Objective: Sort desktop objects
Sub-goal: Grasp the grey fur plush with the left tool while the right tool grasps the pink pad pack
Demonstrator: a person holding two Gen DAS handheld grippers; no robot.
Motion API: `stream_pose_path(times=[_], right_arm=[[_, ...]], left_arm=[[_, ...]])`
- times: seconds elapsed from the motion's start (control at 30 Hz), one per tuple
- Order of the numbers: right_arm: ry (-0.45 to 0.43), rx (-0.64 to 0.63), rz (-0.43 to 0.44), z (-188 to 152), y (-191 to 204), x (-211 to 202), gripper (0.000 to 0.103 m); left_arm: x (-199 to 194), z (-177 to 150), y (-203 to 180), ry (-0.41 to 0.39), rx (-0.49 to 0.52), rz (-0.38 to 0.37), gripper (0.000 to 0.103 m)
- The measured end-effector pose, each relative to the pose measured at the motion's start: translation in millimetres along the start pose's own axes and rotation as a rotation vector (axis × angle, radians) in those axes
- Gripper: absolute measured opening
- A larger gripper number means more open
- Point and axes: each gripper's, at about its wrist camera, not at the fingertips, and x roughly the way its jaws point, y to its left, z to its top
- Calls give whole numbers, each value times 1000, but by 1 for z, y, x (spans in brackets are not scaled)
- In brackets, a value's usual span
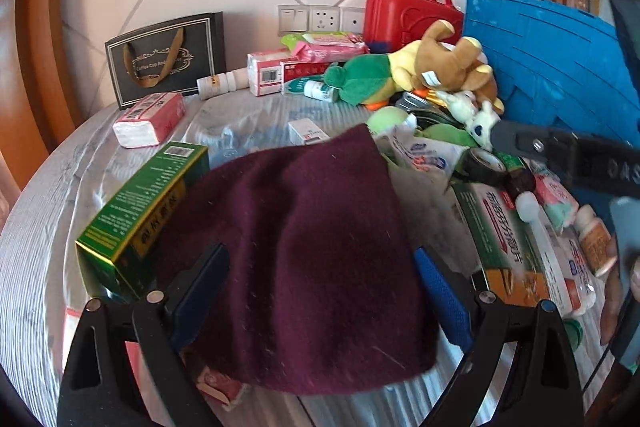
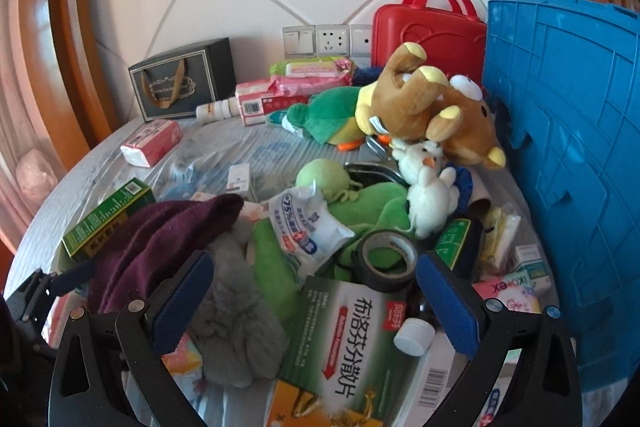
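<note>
A maroon knitted cloth [image 1: 304, 251] lies bunched on the striped tablecloth [image 1: 48, 211]. My left gripper [image 1: 320, 291] is open, with its blue pads on either side of the cloth's near end. A green box [image 1: 140, 211] leans against the cloth's left side. My right gripper [image 2: 316, 299] is open above a green-and-white medicine box [image 2: 344, 339] and a grey furry item [image 2: 236, 331]. A black tape roll [image 2: 386, 259] sits just beyond them. The maroon cloth [image 2: 160, 239] lies to the left of the right gripper.
A blue crate [image 2: 568, 147] stands on the right with a red case [image 2: 428, 35] behind it. Plush toys, among them a brown bear [image 2: 432, 107] and a white duck [image 2: 430, 187], are heaped in the middle. A black gift bag [image 2: 184, 83] and tissue packs [image 2: 150, 143] sit at the back left. A person's hand [image 1: 612, 287] shows at the right edge.
</note>
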Motion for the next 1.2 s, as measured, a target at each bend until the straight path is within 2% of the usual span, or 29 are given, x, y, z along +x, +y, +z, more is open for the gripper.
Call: stream_pose_path(times=[0.2,0.43,0.6,0.73,0.83,0.97,1.03,1.2], right_arm=[[8,-1,-1,0,-1,4,103],[9,-51,41,4,18,7,103],[35,-79,77,-4,25,12,103],[61,-121,132,-18,37,14,103],[87,-152,187,-30,48,15,103],[100,-242,269,-48,73,12,103],[111,-256,327,-52,82,15,103],[166,-273,393,-53,105,39,103]], left_arm=[[-6,-20,-4,-12,15,12,97],[7,-10,16,-18,-38,62,98],[26,4,42,9,-80,139,99],[42,14,55,47,-82,174,100],[49,19,64,43,-79,214,100],[54,19,79,56,-86,222,100],[54,17,80,58,-67,224,100],[51,15,80,48,-45,221,100]])
